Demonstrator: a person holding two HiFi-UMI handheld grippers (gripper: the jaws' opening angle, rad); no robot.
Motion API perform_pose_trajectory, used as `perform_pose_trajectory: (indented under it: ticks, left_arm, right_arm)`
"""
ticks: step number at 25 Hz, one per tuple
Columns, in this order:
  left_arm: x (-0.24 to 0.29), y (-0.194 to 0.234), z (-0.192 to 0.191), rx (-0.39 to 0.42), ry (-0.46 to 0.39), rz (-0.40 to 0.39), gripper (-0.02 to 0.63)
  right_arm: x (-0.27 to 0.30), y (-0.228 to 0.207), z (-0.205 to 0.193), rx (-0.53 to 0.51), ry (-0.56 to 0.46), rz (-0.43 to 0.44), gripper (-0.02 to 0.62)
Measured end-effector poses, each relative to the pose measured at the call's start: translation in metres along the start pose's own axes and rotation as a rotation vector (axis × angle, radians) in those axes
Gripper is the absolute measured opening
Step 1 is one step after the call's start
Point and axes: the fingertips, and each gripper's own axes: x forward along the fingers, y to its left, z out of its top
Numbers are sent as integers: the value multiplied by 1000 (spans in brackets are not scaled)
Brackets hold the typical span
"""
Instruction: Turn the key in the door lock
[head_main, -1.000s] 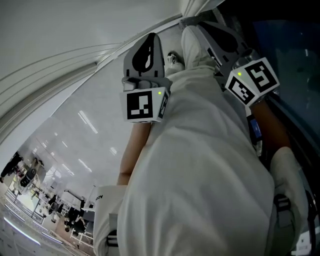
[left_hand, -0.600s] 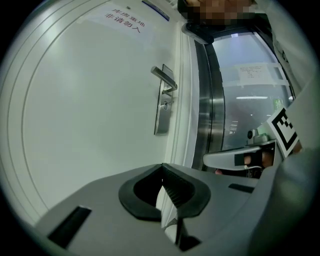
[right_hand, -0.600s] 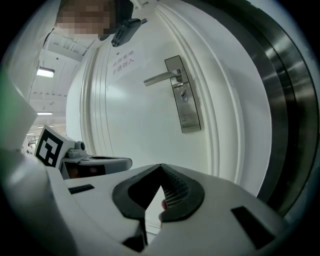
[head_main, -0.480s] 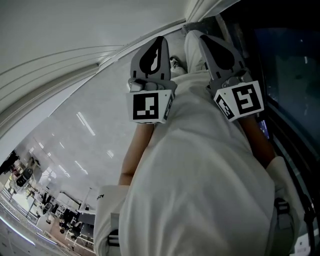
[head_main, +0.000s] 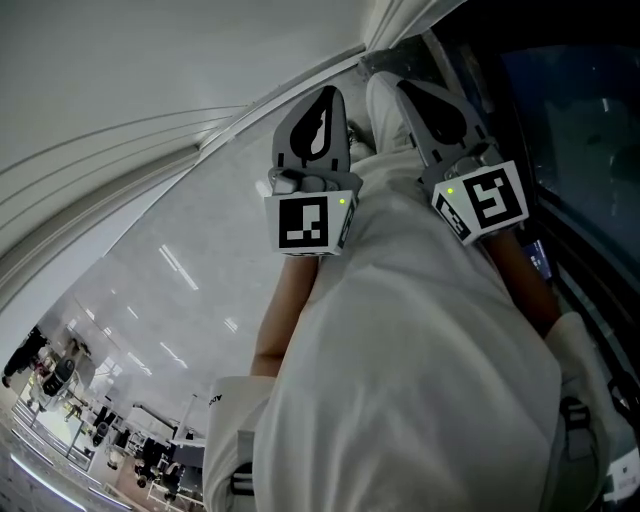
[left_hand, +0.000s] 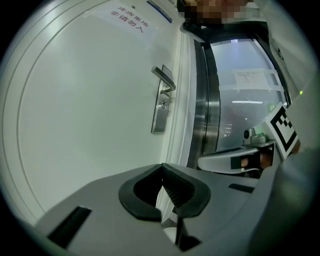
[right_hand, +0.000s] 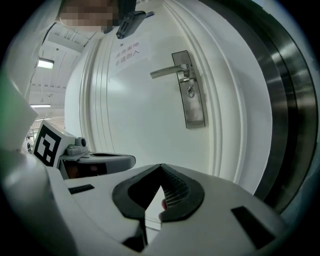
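Left claw (left_hand: 161, 169): jaws together, nothing between them. White door (right_hand: 140, 120) ahead bears a notice (right_hand: 131, 52) in Chinese, lower line 非请勿入. To its right, lever handle (right_hand: 167, 71); door lock (right_hand: 190, 91) just beneath, well apart from both claws. Right claw (right_hand: 160, 168): jaws together.

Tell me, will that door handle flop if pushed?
The metal handle looks stiff, so it probably won't bend. It's fixed to a lock plate on the door, so it'd likely just pivot. Its smooth shine hints it's slippery.

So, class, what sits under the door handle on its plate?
A keyhole, below the handle on the plate; whether a key is in it is too small to tell.
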Motion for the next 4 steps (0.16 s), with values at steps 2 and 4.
perform_pose_trajectory:
  ticks: [2, 4]
  left_arm:
    - [-3, -1, -8, -3, 24, -16, 9]
    - [-6, 0, -19, -6, 63, -33, 9]
  right_arm:
    - [1, 5, -6, 5, 19, 3, 3]
    - [3, 9, -14, 15, 40, 5, 3]
